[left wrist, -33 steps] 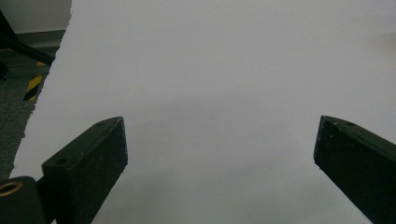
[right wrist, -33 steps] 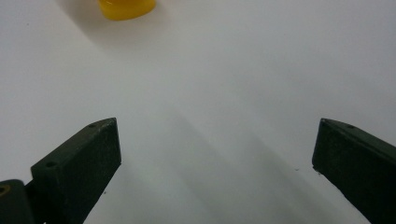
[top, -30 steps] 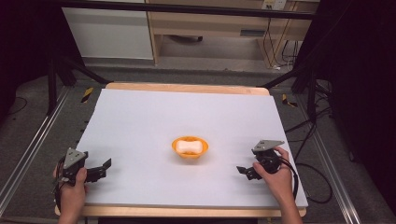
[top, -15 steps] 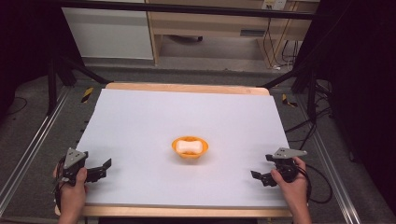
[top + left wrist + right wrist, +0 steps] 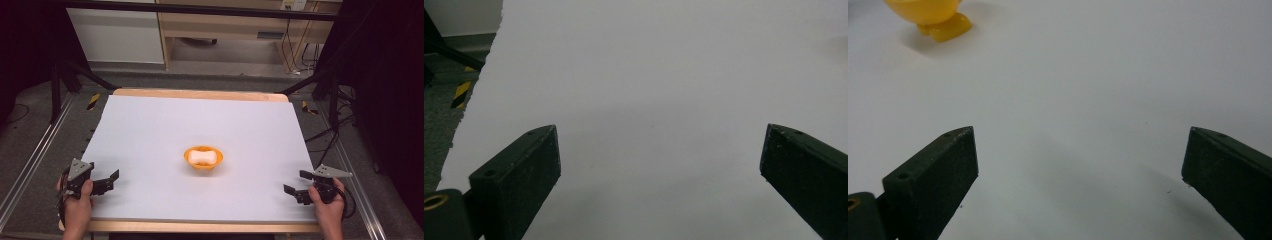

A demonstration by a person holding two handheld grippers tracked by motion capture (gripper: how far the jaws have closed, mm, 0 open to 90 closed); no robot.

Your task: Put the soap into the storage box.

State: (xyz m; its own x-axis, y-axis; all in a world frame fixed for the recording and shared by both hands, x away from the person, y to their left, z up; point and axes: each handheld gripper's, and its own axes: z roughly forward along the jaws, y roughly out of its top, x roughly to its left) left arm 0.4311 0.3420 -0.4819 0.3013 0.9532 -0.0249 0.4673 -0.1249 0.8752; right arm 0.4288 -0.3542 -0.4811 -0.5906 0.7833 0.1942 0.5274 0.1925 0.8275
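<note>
White bench (image 5: 150, 130) with an orange bowl (image 5: 202, 157) at centre, well apart from the empty, wide-open left tongs (image 5: 111, 180) and right tongs (image 5: 295, 184).

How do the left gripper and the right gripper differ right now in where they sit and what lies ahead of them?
The left gripper sits at the table's near left corner; the right gripper sits at its near right edge. The left gripper view has bare white surface ahead; the right gripper view catches the orange bowl at its top left. Both are open, empty and far from the bowl.
</note>
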